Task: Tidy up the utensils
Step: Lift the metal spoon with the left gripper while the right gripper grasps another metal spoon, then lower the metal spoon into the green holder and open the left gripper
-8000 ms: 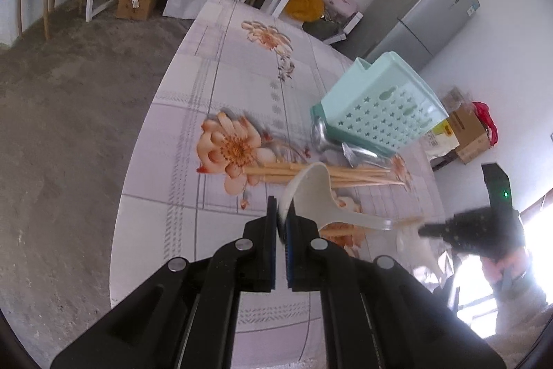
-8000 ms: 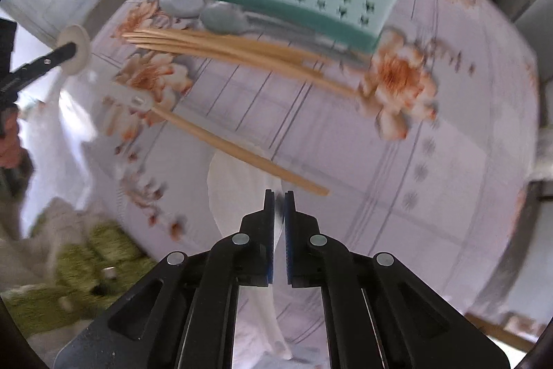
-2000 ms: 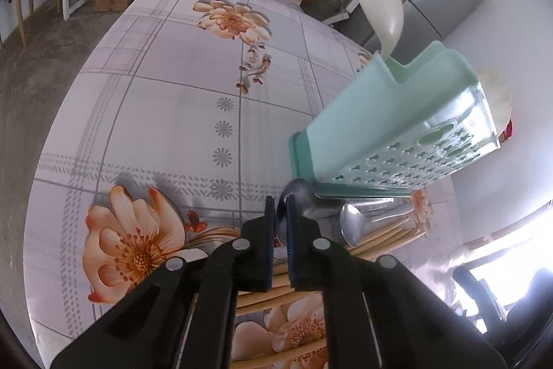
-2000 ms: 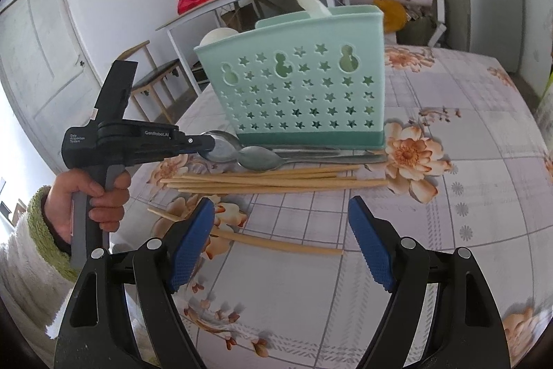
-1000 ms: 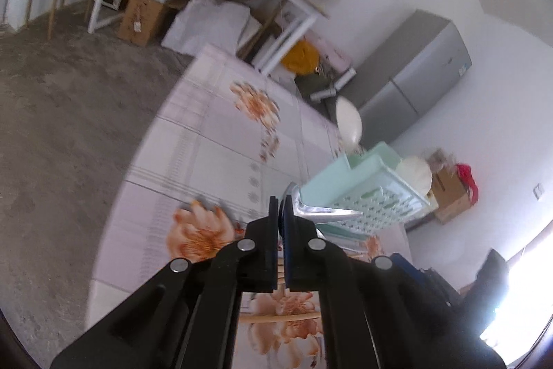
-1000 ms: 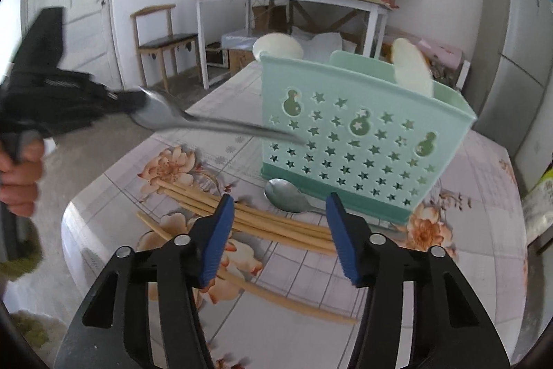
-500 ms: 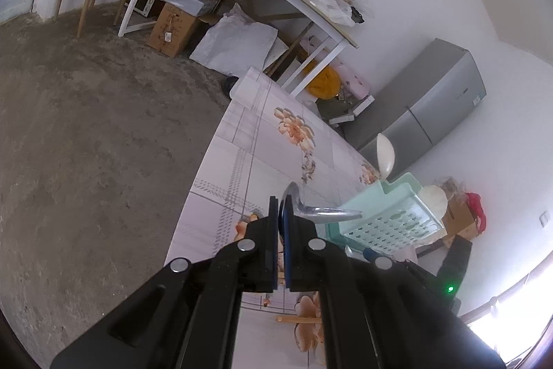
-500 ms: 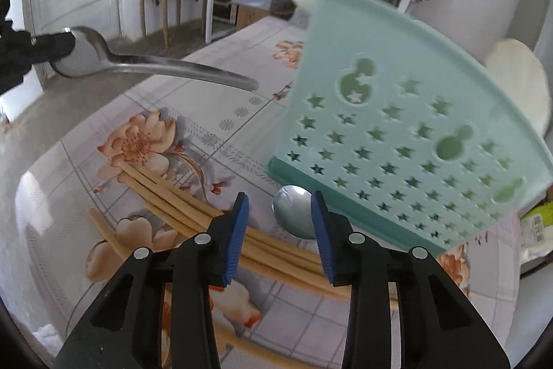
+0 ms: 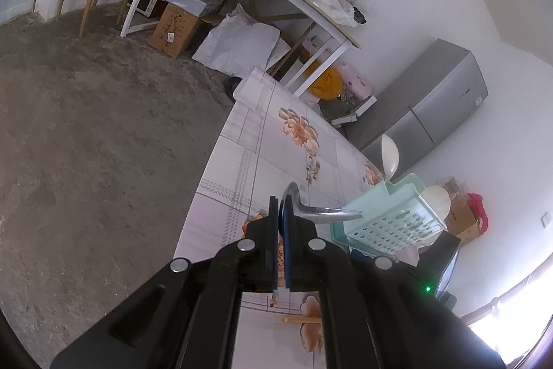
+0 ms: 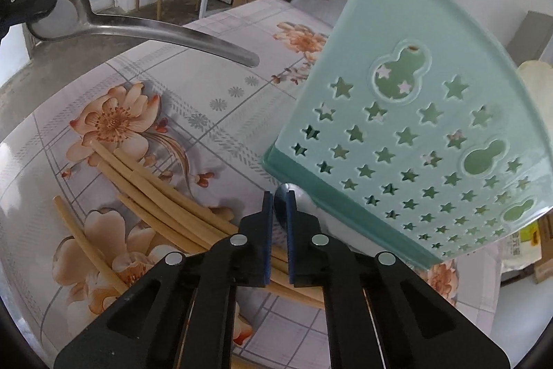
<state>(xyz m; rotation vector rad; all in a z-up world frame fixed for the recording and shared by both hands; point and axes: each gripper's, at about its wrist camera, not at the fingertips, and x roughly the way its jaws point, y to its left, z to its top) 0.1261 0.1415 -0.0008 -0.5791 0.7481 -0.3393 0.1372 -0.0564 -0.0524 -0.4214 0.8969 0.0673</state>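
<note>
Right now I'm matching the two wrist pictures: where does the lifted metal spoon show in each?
Left wrist: the metal spoon sits at centre, bowl clamped in the left tool, handle pointing right.
Right wrist: upper left, bowl at the left edge, handle reaching toward centre.
Shared landmark: the mint utensil basket.

Soft daylight is filling both views, and nothing is looking dim. In the left wrist view, the strongest light is coming from a blown-out white window (image 9: 515,317) at the lower right edge. The glossy floral tablecloth (image 10: 193,99) is reflecting pale glare at its left side, and the long steel spoon (image 10: 145,30) is shining. The fisheye lens is bending straight lines strongly, and a black ring is darkening the corners. Both pictures are looking sharp, without motion blur.
</note>
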